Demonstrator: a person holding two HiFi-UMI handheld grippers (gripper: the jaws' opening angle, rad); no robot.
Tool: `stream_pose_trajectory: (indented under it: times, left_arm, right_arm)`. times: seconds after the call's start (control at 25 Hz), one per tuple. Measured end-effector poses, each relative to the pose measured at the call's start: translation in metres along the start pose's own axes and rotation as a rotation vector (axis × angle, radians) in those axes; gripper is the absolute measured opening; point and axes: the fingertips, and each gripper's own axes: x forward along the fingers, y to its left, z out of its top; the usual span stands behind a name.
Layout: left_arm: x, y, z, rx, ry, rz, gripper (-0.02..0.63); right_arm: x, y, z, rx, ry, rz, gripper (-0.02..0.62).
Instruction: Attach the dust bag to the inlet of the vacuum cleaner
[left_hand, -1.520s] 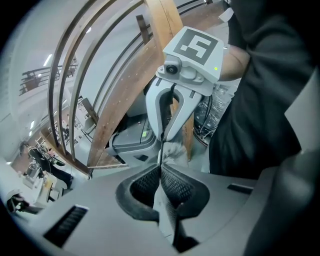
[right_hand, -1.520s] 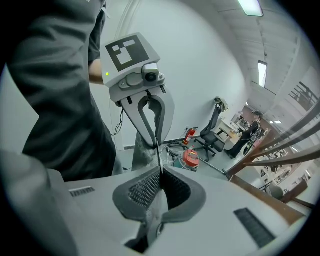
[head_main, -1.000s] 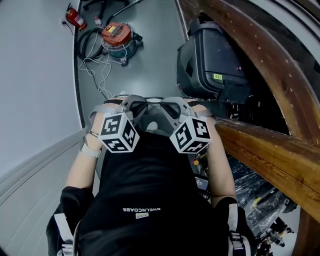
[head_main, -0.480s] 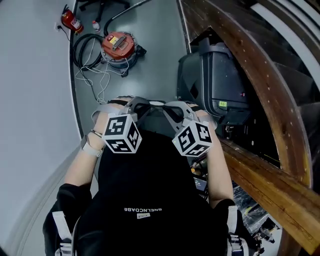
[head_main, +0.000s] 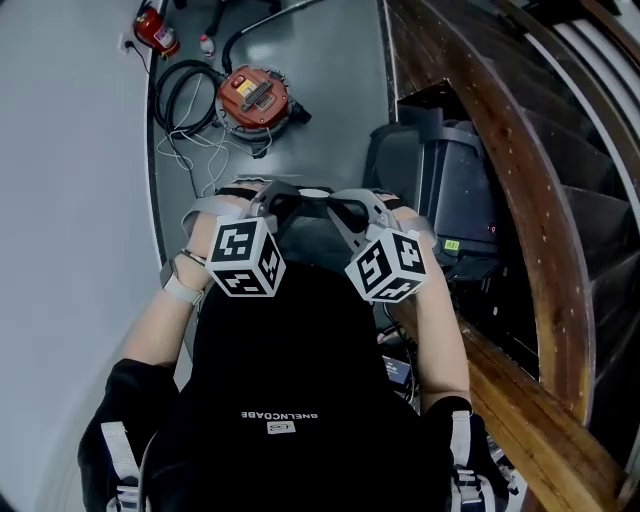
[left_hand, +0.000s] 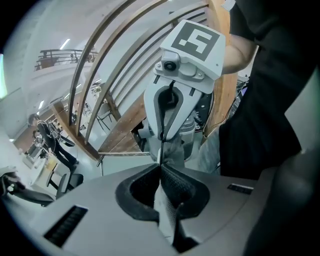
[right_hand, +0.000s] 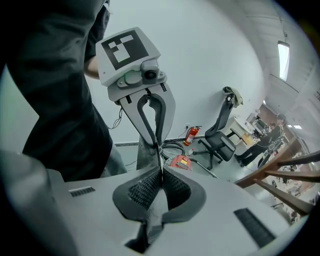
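Note:
A grey dust bag (head_main: 311, 238) hangs between my two grippers, in front of the person's body. My left gripper (left_hand: 161, 163) is shut on one thin edge of the dust bag (left_hand: 173, 152). My right gripper (right_hand: 160, 169) is shut on the opposite edge of the dust bag (right_hand: 144, 150). The grippers face each other with their tips nearly touching. In the head view the left gripper (head_main: 286, 201) and right gripper (head_main: 346, 204) are at waist height. The vacuum cleaner (head_main: 258, 97), round with a red-orange lid, stands on the floor ahead, apart from the bag. The vacuum cleaner (right_hand: 181, 161) also shows behind the jaws in the right gripper view.
A black hose (head_main: 184, 86) and white cables (head_main: 192, 150) lie left of the vacuum. A red fire extinguisher (head_main: 155, 30) stands by the wall. A large black case (head_main: 440, 185) sits to the right under a curved wooden stair rail (head_main: 510, 170). An office chair (right_hand: 221, 135) stands further off.
The head view has shifted: the vacuum cleaner now sits lower and further right in it, and the black case has slid right. Both grippers keep their hold on the bag.

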Motion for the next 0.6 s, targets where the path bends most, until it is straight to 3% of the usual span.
stream_pose_trajectory:
  times: [0.32, 0.6]
  left_arm:
    - [0.035, 0.063, -0.008, -0.122, 0.045, 0.048, 0.023]
    - [0.092, 0.105, -0.011, -0.266, 0.084, 0.153, 0.023]
  right_arm:
    - [0.033, -0.068, -0.014, -0.089, -0.033, 0.120, 0.031]
    - [0.065, -0.119, -0.053, -0.220, -0.051, 0.202, 0.031]
